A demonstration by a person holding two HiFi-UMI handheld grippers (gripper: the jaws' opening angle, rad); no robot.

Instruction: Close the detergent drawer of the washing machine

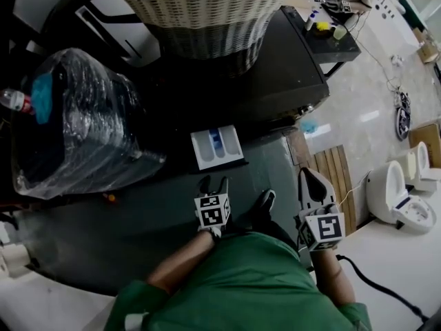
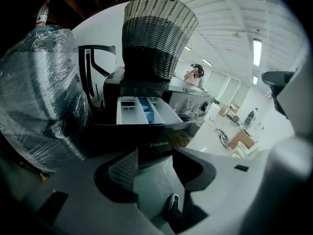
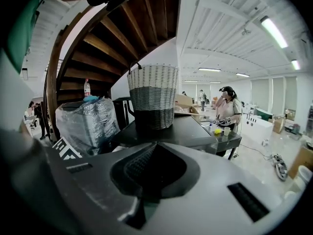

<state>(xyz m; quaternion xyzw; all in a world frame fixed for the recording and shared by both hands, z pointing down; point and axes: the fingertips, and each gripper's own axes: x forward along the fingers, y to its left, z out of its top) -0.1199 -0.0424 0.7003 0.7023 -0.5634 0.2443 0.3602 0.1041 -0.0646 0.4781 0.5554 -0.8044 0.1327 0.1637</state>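
The white detergent drawer [image 1: 217, 147] stands pulled out of the black washing machine [image 1: 275, 81], with a blue compartment in its middle. My left gripper [image 1: 213, 184] hangs just in front of the drawer and below it, open, with nothing between its fingers. In the left gripper view the drawer [image 2: 142, 110] lies ahead above the open left gripper [image 2: 154, 163], with the machine's front [image 2: 159, 144] behind the gap. My right gripper [image 1: 307, 176] is off to the right of the machine, shut and empty. The right gripper [image 3: 154, 147] points over the machine's top [image 3: 181, 131].
A wicker basket [image 1: 207, 12] sits on the machine. A plastic-wrapped dark bulk [image 1: 76, 123] with a bottle [image 1: 14, 101] on it stands left. To the right are a wooden slat mat [image 1: 334, 178], toilets [image 1: 400, 192] and a small table [image 1: 331, 36]. A person [image 3: 227, 106] stands beyond.
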